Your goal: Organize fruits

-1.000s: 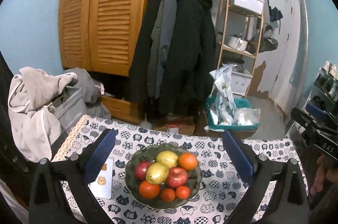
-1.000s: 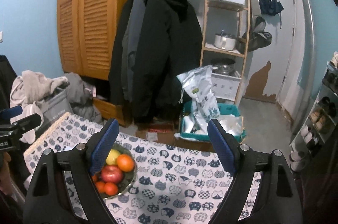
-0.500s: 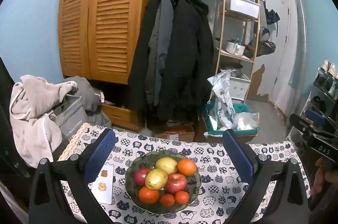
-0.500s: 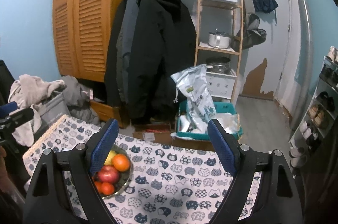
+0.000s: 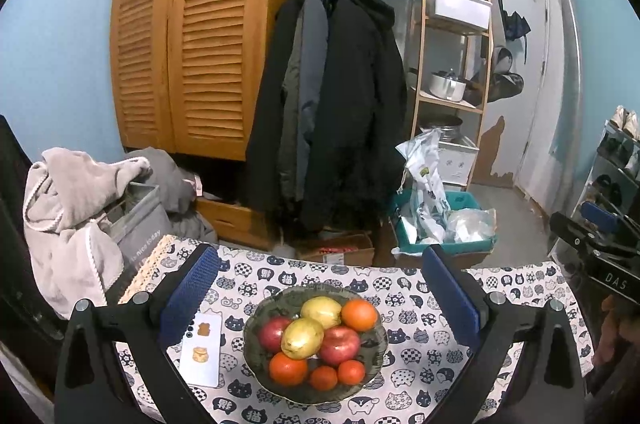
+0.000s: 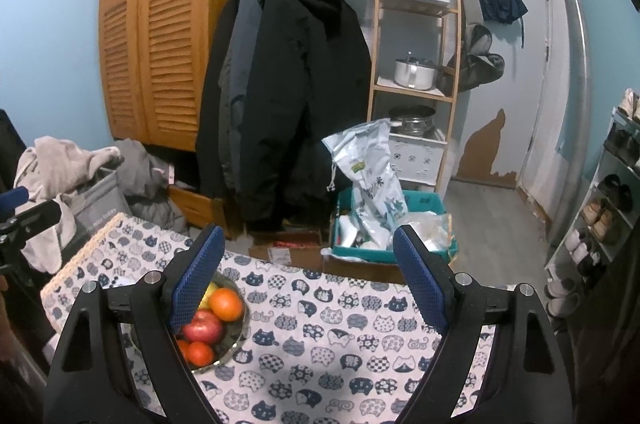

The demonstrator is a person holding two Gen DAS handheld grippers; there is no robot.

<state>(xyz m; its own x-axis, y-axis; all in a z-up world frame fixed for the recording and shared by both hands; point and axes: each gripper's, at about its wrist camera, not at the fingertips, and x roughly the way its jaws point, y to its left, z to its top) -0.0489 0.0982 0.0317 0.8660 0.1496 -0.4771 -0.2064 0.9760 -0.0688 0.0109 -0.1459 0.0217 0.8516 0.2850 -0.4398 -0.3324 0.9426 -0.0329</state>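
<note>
Bowl [image 6: 234,338] sits lower now – right tool's finger [image 6: 196,278] half-hides it

A home: hung coats [image 5: 336,96], shoe rack [image 6: 616,200], louvred wardrobe [image 5: 192,36].

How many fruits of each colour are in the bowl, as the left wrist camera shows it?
In the bowl:
Red fruits: 2
Yellow-green fruits: 2
Orange fruits: 4
Total: 8
Any fruit hidden under these cannot be counted.
</note>
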